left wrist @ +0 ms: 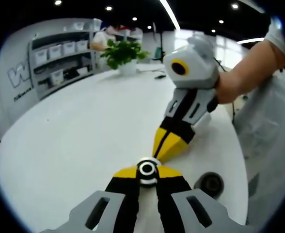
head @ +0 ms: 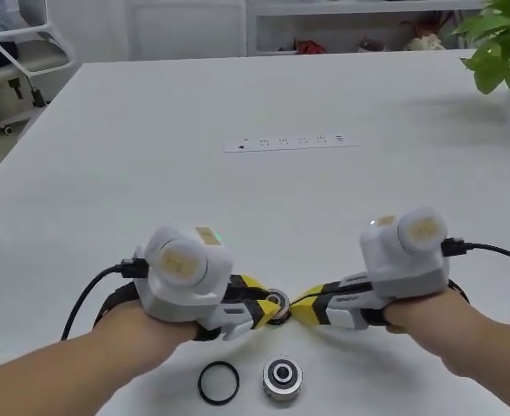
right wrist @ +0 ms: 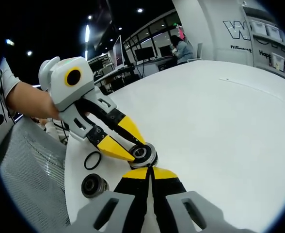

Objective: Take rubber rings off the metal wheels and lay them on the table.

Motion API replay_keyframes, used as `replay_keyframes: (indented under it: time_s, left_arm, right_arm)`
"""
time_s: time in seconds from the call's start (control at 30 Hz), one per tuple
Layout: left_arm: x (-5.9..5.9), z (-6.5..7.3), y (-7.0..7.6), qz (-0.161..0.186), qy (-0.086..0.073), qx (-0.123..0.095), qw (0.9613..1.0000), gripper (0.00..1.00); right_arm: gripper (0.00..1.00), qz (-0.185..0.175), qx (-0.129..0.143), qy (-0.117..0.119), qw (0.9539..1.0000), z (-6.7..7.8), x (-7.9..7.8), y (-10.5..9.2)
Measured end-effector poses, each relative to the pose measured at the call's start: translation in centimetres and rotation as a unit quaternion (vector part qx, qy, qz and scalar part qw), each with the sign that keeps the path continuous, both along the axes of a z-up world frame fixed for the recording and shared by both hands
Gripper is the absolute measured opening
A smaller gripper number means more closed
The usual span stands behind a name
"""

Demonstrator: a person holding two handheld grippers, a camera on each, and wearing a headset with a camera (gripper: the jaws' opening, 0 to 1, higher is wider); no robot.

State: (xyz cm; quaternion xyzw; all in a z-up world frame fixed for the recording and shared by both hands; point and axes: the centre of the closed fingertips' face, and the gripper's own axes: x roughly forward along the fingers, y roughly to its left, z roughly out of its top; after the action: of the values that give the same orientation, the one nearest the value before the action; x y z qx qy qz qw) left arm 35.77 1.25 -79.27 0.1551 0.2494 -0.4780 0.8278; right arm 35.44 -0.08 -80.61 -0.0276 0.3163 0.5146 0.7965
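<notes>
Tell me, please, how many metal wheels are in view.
2. One wheel is gripped in the left claw; the other wheel lies on the table beside a loose ring. None seems hidden.

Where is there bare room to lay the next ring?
The wide bare table between the socket strip and the left gripper and right gripper, and either side of the strip, right up to the plant. Crowded: the near edge, where a ring and a wheel lie close by the held wheel.
</notes>
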Motion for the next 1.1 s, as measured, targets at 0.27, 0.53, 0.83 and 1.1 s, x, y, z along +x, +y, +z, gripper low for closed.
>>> replay_keyframes:
  time_s: [0.27,0.53,0.83,1.1]
  left_arm:
    - [0.0,0.0,0.1,0.002,-0.003,0.003,1.0,0.12]
    - [-0.1,0.0,0.1,0.009,-0.002,0.003,1.0,0.12]
    - [-0.1,0.0,0.1,0.012,-0.005,0.009,0.9999,0.12]
    - [0.0,-0.1,0.0,0.015,-0.007,0.014,0.9998,0.12]
  right_arm:
    - [0.0,-0.013,0.02,0.015,0.9996,0.6,0.1,-0.1]
    - [0.0,-0.039,0.046,0.029,0.9978,1.1,0.4,0.0]
    - [0.0,-0.051,0.065,0.043,0.9957,1.4,0.3,0.2]
    - [0.0,-0.045,0.07,0.044,0.9955,1.6,0.2,0.8]
